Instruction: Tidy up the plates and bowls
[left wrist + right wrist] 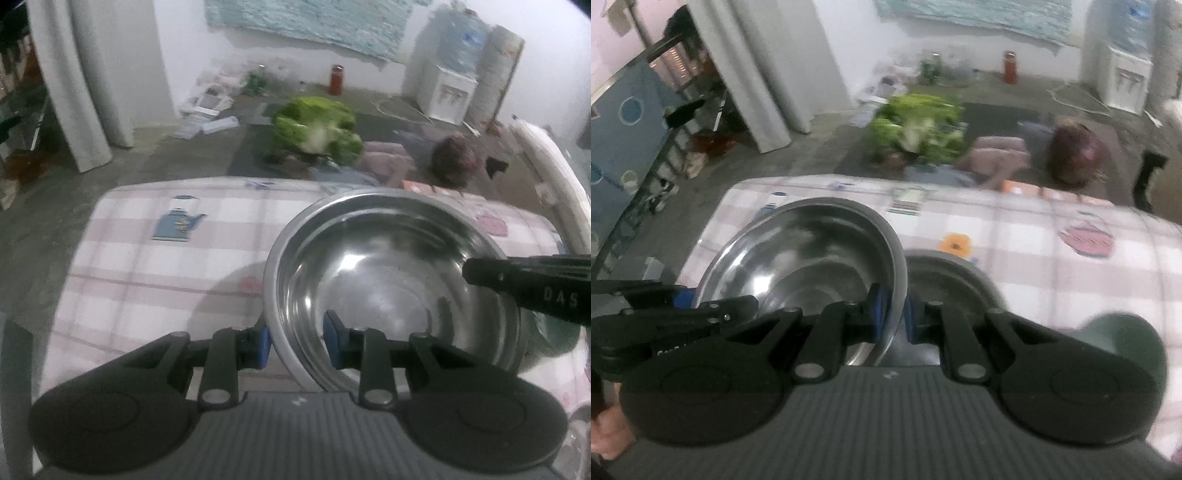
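Note:
A large steel bowl [388, 280] hangs above the checked tablecloth [155, 266] and casts a shadow on it. My left gripper [297, 341] is shut on its left rim, one blue pad outside and one inside. My right gripper [893, 315] is shut on the opposite rim of the same bowl [812, 251]. In the left wrist view the right gripper's black finger [517, 284] reaches in over the bowl's right edge. The left gripper's fingers [683, 306] show at the bowl's left side in the right wrist view. Beneath the bowl sit a grey dish [945, 277] and a green bowl [1126, 332].
The table's far edge [923, 184] drops to a grey floor. Leafy greens [317, 129], pinkish shapes and a dark red round thing [1075, 155] lie there. A red bottle [336, 79] and a water dispenser [447, 92] stand by the back wall. A metal rack [665, 147] stands at left.

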`<state>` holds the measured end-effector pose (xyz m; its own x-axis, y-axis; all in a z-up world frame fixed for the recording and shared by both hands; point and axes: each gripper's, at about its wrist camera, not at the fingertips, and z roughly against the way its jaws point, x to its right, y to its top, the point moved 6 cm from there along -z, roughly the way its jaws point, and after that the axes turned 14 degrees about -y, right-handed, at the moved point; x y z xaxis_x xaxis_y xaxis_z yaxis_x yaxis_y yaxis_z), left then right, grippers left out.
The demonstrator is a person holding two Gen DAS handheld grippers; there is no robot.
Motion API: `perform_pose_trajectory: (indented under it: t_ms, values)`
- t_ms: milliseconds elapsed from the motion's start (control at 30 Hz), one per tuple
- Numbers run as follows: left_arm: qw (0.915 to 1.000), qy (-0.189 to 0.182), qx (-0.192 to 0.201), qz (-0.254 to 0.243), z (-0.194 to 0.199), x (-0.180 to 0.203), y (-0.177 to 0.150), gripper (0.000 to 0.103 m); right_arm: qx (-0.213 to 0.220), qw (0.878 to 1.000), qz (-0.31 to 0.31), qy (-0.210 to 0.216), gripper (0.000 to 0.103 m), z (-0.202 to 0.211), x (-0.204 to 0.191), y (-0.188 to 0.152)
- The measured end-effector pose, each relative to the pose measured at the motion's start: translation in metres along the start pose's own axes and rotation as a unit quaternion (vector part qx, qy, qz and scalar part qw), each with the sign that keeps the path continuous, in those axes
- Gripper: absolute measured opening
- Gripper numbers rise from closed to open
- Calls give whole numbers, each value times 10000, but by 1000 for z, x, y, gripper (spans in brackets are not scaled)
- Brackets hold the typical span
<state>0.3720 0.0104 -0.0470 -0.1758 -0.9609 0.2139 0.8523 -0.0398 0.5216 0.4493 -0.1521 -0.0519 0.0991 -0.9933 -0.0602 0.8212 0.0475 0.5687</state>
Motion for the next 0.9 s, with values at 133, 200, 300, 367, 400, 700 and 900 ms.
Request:
perform_pose_trajectory:
  t_ms: [133, 200, 300, 367, 400, 700, 900]
  values:
    - [9997, -50, -148, -161, -15, 20, -5, 31, -96, 9997, -175, -119, 11, -6, 26, -12]
    - [9995, -47, -223, -236, -23, 26, -8, 31, -116, 9995, -231, -167, 11, -11, 34, -17]
    - [9989, -15, -319, -354, -32, 33, -11, 31, -164, 9992, -320, -182, 11, -19, 45, -25]
    - [9984, 19, -368, -427, -37, 36, -14, 30, -190, 9991, -340, -184, 11, -25, 49, -27]
    - [9982, 28, -388, -448, -40, 36, -15, 30, -197, 9991, -325, -201, 11, -25, 49, -29]
    - [9968, 143, -486, -611, -51, 37, -23, 31, -186, 9995, -166, -210, 15, -38, 49, -37]
    - [9975, 146, -355, -586, -42, 32, -23, 37, -137, 9997, -99, -203, 23, -32, 47, -36]
